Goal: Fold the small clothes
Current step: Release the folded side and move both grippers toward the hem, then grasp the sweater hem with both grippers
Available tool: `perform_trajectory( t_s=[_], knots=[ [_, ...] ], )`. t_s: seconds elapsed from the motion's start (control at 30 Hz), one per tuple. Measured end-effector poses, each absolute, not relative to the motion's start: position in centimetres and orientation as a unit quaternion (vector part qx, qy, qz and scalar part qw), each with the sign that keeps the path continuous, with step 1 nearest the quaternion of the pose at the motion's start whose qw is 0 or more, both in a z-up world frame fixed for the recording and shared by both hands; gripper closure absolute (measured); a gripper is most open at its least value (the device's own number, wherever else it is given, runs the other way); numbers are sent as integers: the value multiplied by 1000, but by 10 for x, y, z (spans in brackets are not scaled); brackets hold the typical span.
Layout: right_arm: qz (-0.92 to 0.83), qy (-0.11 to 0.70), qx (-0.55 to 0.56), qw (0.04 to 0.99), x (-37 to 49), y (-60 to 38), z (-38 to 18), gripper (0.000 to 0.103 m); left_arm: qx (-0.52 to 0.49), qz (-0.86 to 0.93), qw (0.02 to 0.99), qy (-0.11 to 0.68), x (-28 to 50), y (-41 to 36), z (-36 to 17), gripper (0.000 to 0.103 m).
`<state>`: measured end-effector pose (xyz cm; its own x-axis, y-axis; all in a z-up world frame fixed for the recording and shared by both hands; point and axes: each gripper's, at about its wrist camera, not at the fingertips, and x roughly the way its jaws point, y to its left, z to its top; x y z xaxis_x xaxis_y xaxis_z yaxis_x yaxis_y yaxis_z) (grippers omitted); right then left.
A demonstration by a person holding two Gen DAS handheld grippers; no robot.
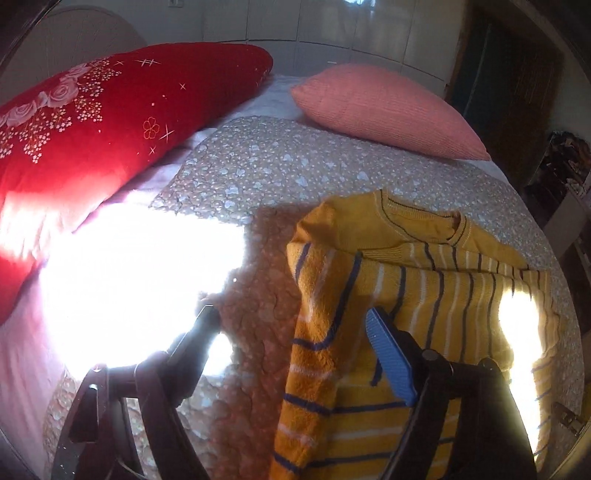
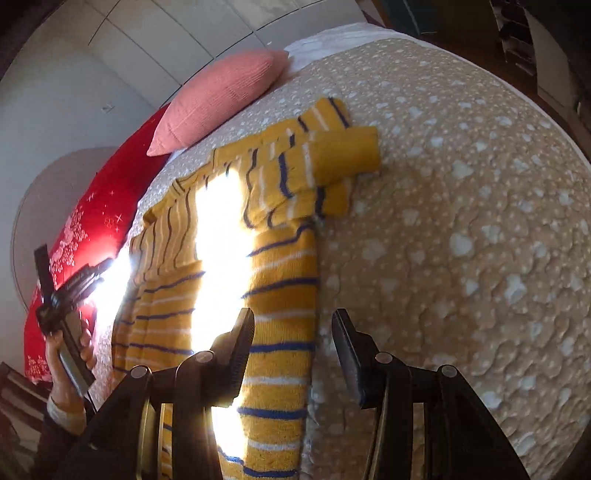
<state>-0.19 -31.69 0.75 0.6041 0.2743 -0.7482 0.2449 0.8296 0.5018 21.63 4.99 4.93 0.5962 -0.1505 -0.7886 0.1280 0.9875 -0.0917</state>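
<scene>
My left gripper (image 1: 291, 321) has its jaws spread wide with nothing pinched; the yellow striped sweater (image 1: 424, 295) lies under its blue-padded jaw. My right gripper (image 2: 293, 328) is spread too, straddling the sweater's edge without pressing it. Beyond both, I see a dotted bedspread (image 1: 266, 162), a red pillow (image 1: 110, 110), a pink pillow (image 1: 388, 107) and white wall panels (image 1: 325, 26).

Hard sunlight, low angle. Blown-out white patch on the bedspread (image 1: 258, 166) in the left wrist view; a similar glare band burns across the striped sweater (image 2: 280, 295) in the right. Gripper fingers backlit, near silhouette. Strong fisheye curvature, dark vignetted corners. Focus acceptable.
</scene>
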Motion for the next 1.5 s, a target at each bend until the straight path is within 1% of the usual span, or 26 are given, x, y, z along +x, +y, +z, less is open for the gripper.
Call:
perform_trajectory(
  t_s=[0.1, 0.13, 0.17, 0.2, 0.27, 0.47, 0.5, 0.53, 0.6, 0.63, 0.67, 0.7, 0.8, 0.87, 0.9, 0.97, 1.03, 1.1, 1.17, 1.27, 1.43, 1.5],
  knots=[
    [11, 443, 294, 847, -8, -312, -6, 55, -13, -98, 872, 479, 241, 39, 26, 23],
    [13, 438, 297, 849, -11, -314, -7, 56, -5, -104, 864, 492, 247, 33, 19, 37],
    [14, 437, 300, 848, -13, -315, -8, 56, 2, -109, 856, 506, 249, 27, 12, 82],
    [13, 435, 302, 848, -15, -317, -7, 56, 3, -105, 848, 520, 252, 26, 8, 91],
    [14, 434, 304, 848, -17, -319, -6, 56, -9, -97, 854, 511, 252, 33, 12, 92],
    [20, 425, 305, 852, -23, -321, -13, 56, -70, -81, 849, 518, 261, 77, 11, 92],
    [19, 421, 307, 853, -24, -322, -14, 56, -63, -79, 850, 517, 260, 77, 10, 90],
    [19, 418, 309, 854, -25, -321, -15, 56, -43, -80, 854, 513, 257, 74, 11, 84],
    [19, 413, 311, 856, -25, -320, -17, 55, 13, -74, 863, 500, 245, 62, 15, 71],
    [21, 410, 312, 857, -26, -320, -18, 55, 34, -70, 865, 496, 239, 57, 18, 60],
    [21, 407, 317, 856, -26, -321, -19, 54, 45, -74, 867, 491, 231, 56, 22, 58],
    [22, 404, 326, 855, -27, -323, -20, 54, 45, -82, 868, 488, 223, 56, 27, 58],
    [22, 394, 356, 847, -33, -329, -21, 54, 25, -93, 871, 482, 191, 69, 41, 56],
    [18, 391, 372, 842, -40, -330, -20, 54, 1, -95, 874, 477, 165, 86, 47, 45],
    [15, 387, 378, 841, -45, -329, -19, 54, -13, -97, 876, 473, 152, 93, 50, 44],
    [14, 380, 387, 840, -57, -325, -18, 48, -34, -103, 874, 474, 127, 106, 50, 39],
    [14, 375, 384, 844, -70, -318, -17, 46, -51, -111, 864, 488, 104, 118, 45, 39],
    [18, 385, 370, 846, -80, -310, -15, 46, -67, -130, 849, 507, 81, 125, 35, 39],
    [31, 391, 384, 836, -92, -304, -14, 46, -88, -155, 831, 527, 61, 128, 24, 39],
    [69, 401, 413, 815, -109, -295, -19, 46, -147, -195, 802, 545, 32, 131, 7, 39],
    [119, 404, 431, 798, -132, -268, -27, 46, -194, -222, 807, 512, -26, 133, 2, 40],
    [140, 399, 448, 787, -138, -260, -30, 46, -225, -239, 796, 508, -31, 137, 1, 40]
  ],
)
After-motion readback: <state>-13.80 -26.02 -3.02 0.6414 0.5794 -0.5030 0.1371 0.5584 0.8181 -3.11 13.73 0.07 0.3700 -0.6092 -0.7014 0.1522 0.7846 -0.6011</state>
